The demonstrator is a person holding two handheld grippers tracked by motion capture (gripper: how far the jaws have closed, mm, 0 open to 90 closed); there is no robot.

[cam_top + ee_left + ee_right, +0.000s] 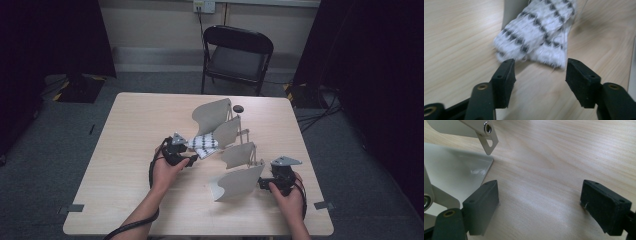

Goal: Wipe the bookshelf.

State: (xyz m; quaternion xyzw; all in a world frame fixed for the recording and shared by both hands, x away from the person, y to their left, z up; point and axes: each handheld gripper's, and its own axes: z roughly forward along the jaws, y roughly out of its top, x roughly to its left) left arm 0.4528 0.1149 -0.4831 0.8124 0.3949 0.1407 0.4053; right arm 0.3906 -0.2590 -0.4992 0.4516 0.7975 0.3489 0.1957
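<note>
White cloth with black zigzag stripes lay mid-table against the grey curved-panel metal rack. Left gripper sat just near of it, jaws apart, nothing gripped. Right gripper gaped wide over bare wood table, beside the rack's nearest panel. Cloth's far end was cut off. Small black disc lay at the far edge.

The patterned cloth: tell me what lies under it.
The patterned cloth drapes over a grey curved panel of the rack and onto the wooden table. How far the panel runs beneath is covered.
</note>
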